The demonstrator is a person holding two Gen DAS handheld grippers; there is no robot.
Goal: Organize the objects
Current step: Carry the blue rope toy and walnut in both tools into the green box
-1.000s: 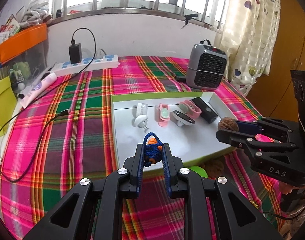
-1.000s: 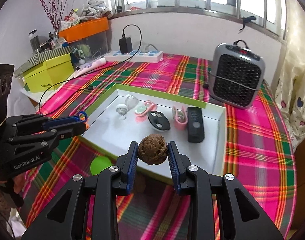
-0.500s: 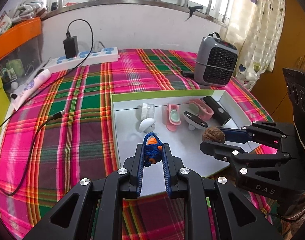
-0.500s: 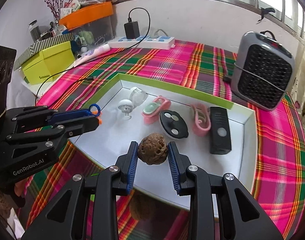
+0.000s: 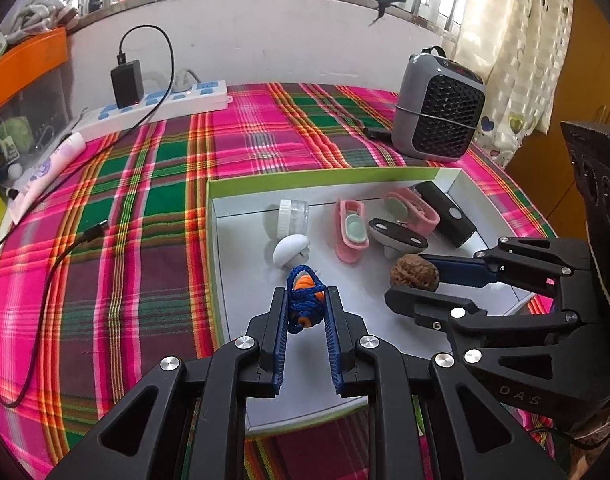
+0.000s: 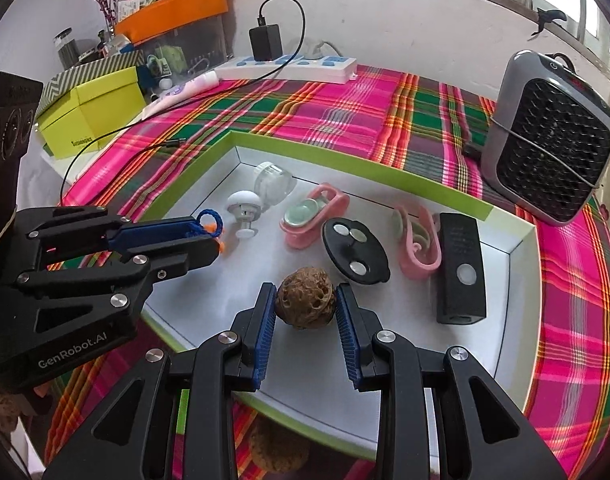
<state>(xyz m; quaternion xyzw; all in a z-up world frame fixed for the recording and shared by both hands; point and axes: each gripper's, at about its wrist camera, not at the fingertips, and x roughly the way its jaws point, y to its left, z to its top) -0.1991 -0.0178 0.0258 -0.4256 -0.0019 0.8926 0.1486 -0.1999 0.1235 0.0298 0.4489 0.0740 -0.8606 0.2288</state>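
My left gripper (image 5: 305, 300) is shut on a blue cord with an orange bead (image 5: 303, 296) and holds it over the front left of the white tray with green rim (image 5: 241, 184). It also shows in the right wrist view (image 6: 209, 236). My right gripper (image 6: 305, 308) is shut on a brown walnut (image 6: 305, 300) over the tray's front middle; the walnut also shows in the left wrist view (image 5: 414, 272). In the tray lie a white knob (image 6: 244, 206), a clear jar (image 6: 273, 180), two pink holders (image 6: 311, 212), a black oval piece (image 6: 355, 250) and a black remote (image 6: 461, 268).
A grey heater (image 6: 553, 140) stands behind the tray at the right. A white power strip with charger (image 6: 285, 64) and its cable lie at the back. A yellow box (image 6: 89, 112) sits at the left. Another walnut (image 6: 277, 448) lies on the plaid cloth before the tray.
Both grippers have moved forward over the tray with their loads still held. The tray and its contents now appear closer.
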